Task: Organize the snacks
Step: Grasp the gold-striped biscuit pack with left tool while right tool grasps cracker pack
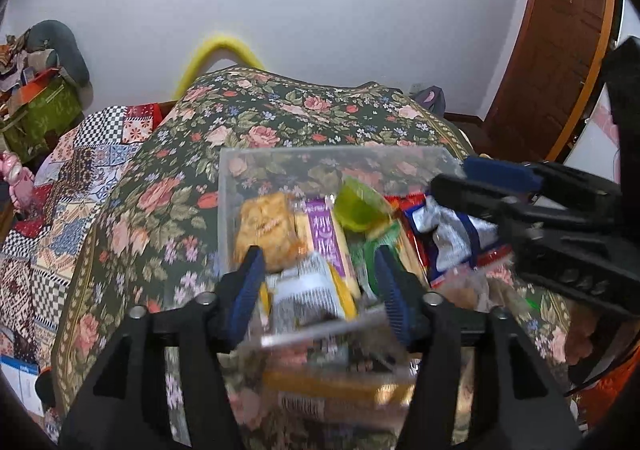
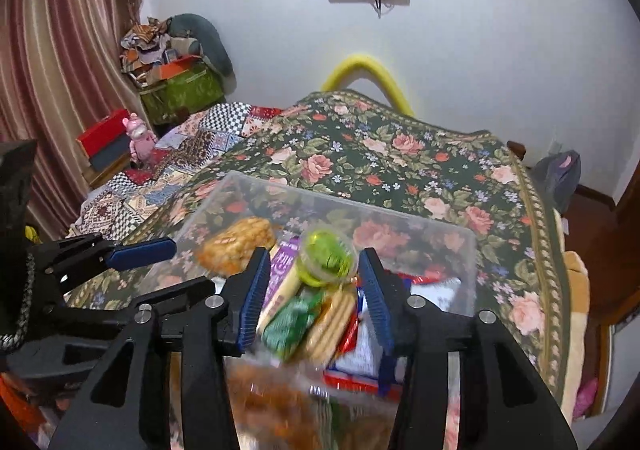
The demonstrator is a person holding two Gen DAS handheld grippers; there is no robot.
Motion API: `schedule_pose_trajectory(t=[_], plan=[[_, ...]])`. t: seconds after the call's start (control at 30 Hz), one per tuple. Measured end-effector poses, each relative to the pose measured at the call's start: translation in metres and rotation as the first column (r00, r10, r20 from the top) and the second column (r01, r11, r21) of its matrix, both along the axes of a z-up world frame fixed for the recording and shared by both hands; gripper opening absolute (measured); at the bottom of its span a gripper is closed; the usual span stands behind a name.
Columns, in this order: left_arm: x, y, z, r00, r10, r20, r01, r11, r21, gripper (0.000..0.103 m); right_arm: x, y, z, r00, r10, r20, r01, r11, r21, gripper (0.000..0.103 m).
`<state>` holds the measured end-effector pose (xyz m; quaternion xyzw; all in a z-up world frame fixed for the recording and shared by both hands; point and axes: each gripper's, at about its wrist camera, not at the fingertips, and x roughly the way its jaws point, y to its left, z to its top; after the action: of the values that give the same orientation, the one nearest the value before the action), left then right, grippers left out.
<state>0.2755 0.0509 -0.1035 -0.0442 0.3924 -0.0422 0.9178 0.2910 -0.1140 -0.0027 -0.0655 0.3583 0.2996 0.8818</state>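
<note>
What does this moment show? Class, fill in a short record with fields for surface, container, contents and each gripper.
surface: floral bedspread
container: clear plastic box, lying on the bedspread
contents: green jelly cup, round crackers, orange snack pack, purple packet, red-and-silver packet
left gripper: fingers apart over the box, gripping nothing
right gripper: fingers apart over the box, gripping nothing
</note>
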Motion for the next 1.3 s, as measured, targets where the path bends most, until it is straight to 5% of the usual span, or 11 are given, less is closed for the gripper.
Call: schedule_pose_trajectory(t=[0.47,0.57,0.63,0.73,1.07,1.3], plan=[[-0.040,-0.019,-0.046,0.992,0.032,-0.124,-0.035,0.999,-0.018,0.065,-0.065,-0.053,-0.027,0.998,-0.028,-0.050,0.029,0.999,0.020,0.055],[-0.044,-0.023,-0.056,0.988,0.043,-0.147,-0.040,0.999,0.021,0.066,-0.072,-0.063,-0.042,0.994,-0.037,-0.102,0.039,0.999,0.024,0.062],[-0.051,-0.024,-0.059,0.989,0.040,-0.145,-0.030,0.997,0.070,0.076,-0.078,-0.067,-0.051,0.991,-0.041,-0.125,0.045,0.999,0.025,0.070],[-0.065,-0.020,-0.070,0.987,0.023,-0.161,-0.006,0.995,0.103,0.079,-0.086,-0.071,-0.064,0.988,-0.040,-0.147,0.042,0.999,0.006,0.070],[-0.089,0.006,-0.091,0.980,0.047,-0.195,-0.033,0.997,0.071,0.081,-0.083,-0.044,-0.083,0.976,-0.032,-0.215,0.037,0.999,0.021,0.074],[-0.077,0.005,-0.083,0.989,0.038,-0.142,-0.030,0.998,0.055,0.075,-0.073,-0.020,-0.088,0.972,-0.086,-0.218,0.093,0.995,0.025,0.096]])
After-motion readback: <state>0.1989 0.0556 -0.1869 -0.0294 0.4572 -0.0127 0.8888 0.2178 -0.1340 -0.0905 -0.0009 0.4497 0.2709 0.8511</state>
